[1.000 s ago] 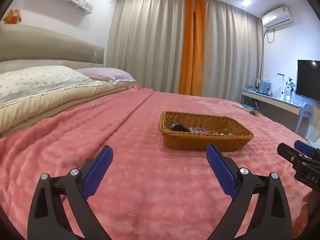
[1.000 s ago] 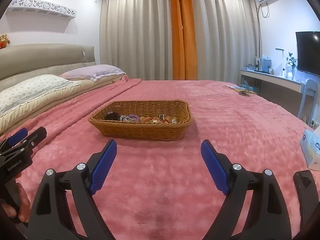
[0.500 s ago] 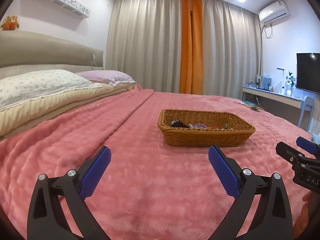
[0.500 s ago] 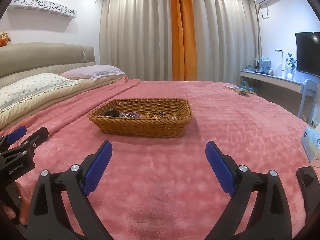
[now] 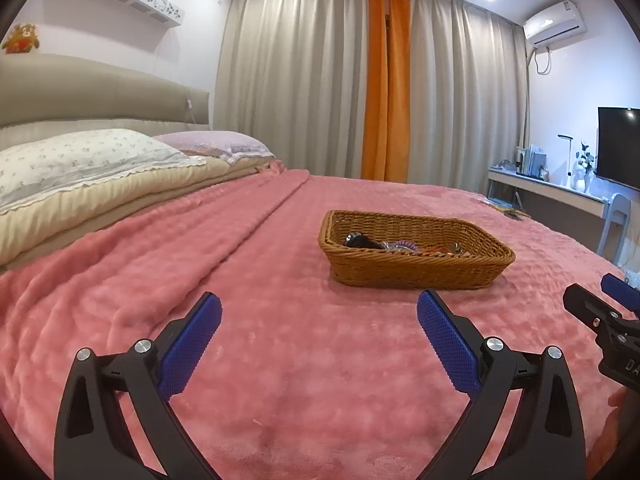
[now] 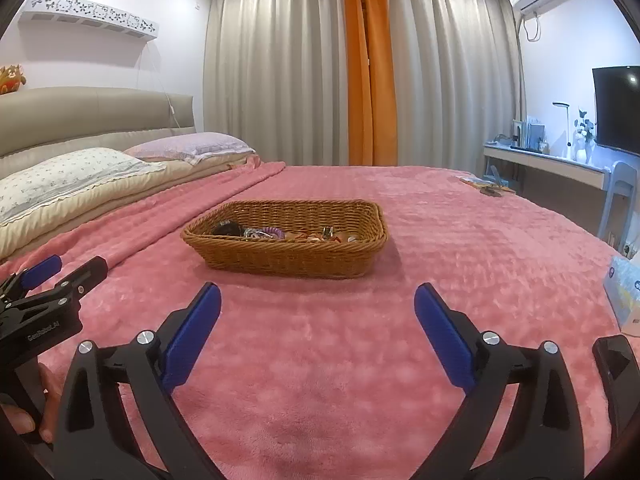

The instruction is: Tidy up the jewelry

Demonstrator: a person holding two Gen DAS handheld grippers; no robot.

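Observation:
A woven wicker basket [image 5: 416, 268] sits on the pink bedspread, also in the right wrist view [image 6: 288, 260]. Inside lie small jewelry pieces: a dark item [image 5: 358, 240], a purple coiled band [image 6: 272, 233] and small metal bits [image 6: 328, 234]. My left gripper [image 5: 318, 312] is open and empty, low over the bedspread, short of the basket. My right gripper [image 6: 316, 304] is open and empty, also short of the basket. Each gripper shows at the edge of the other's view.
Pink blanket [image 6: 320, 360] covers the bed. Pillows [image 5: 92, 160] and the headboard lie to the left. A tissue pack [image 6: 624, 296] lies at the right bed edge. A desk [image 6: 548, 164], a chair and a TV stand at the far right.
Both grippers have tilted up and dropped slightly lower, so the basket looks flatter and a bit higher in view. Both stay open and empty.

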